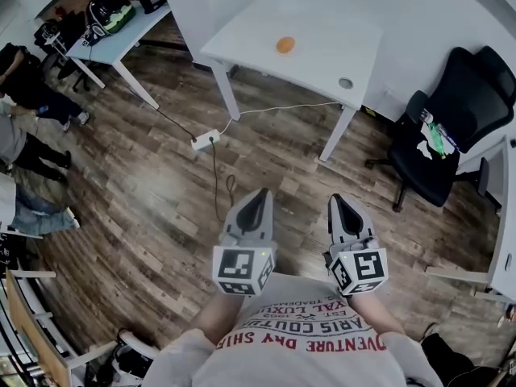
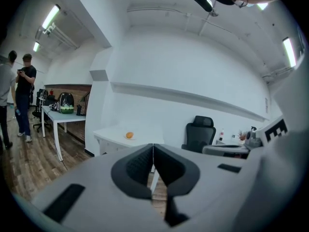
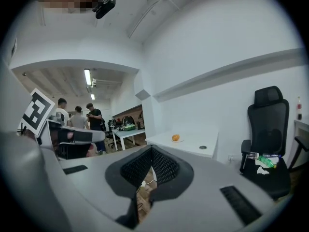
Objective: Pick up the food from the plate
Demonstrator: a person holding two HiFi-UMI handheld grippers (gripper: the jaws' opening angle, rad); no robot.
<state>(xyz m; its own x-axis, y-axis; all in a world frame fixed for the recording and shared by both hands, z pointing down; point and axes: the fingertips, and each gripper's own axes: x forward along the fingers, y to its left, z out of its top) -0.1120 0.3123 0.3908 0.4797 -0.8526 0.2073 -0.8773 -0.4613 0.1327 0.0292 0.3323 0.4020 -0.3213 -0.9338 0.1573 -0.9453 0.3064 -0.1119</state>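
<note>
Wood floor (image 1: 145, 184) under me, both grippers low, food well apart from them.
My left gripper (image 1: 258, 196): jaws pressed together, nothing between. My right gripper (image 1: 339, 201), just beside it: same, pressed together, empty. Orange food (image 1: 285, 45) sits on its plate (image 3: 179, 140) on the white table (image 1: 242, 35) ahead; black chair (image 1: 455, 111) at right.
</note>
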